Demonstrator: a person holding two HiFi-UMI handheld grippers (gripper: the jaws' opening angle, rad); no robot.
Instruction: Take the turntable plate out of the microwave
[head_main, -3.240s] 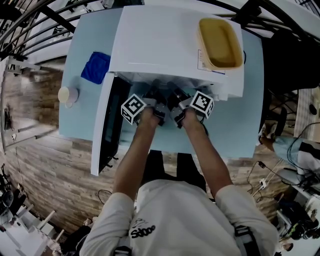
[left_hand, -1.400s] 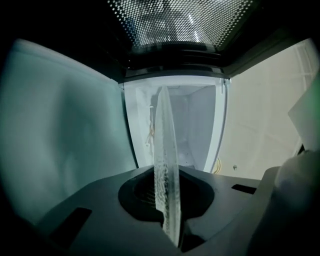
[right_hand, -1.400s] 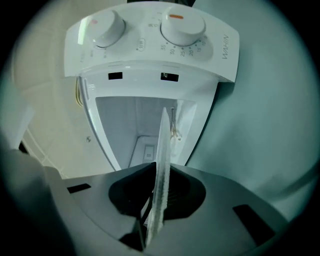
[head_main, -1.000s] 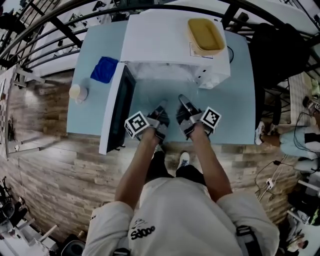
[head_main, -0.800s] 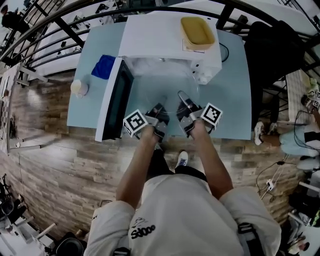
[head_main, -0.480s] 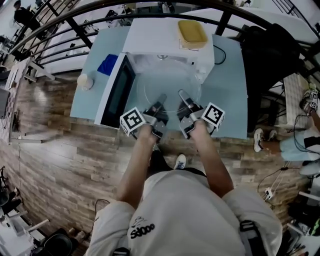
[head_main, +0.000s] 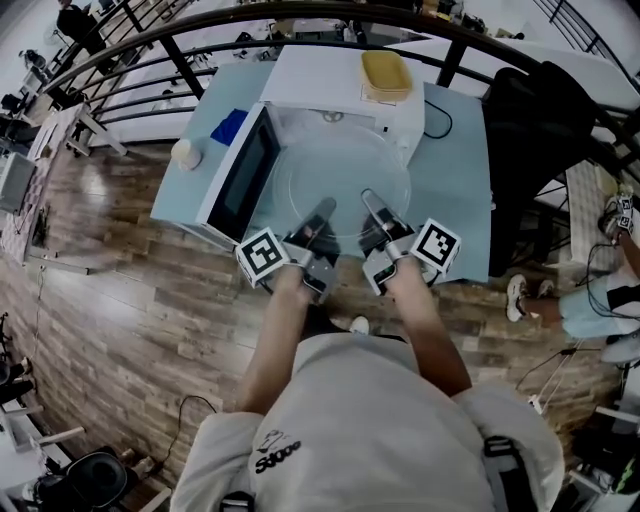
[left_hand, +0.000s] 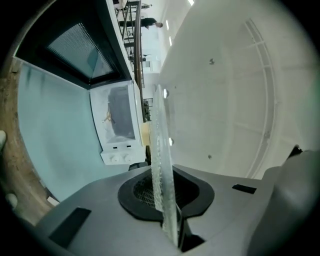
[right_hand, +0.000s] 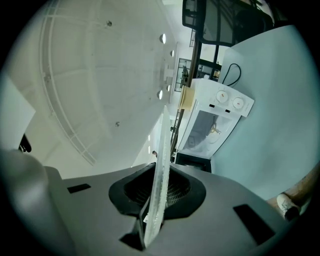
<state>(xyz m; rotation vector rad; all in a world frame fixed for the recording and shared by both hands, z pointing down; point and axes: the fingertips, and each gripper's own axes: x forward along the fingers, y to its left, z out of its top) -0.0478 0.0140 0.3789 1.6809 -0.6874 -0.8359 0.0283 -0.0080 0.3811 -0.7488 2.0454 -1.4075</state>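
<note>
2 grippers share the load. The left gripper and right gripper each clamp the near rim of the glass turntable plate, which lies ahead of them, outside the open microwave beyond. Both hands should travel level and together, so the glass doesn't twist. The plate's clear far edge is hard to trace.

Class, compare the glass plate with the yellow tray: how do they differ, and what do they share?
The plate is clear and round; the tray is yellow and oblong. The plate is clamped at its rim by the left gripper and right gripper; the tray rests on the microwave. Both are outside its cavity.
</note>
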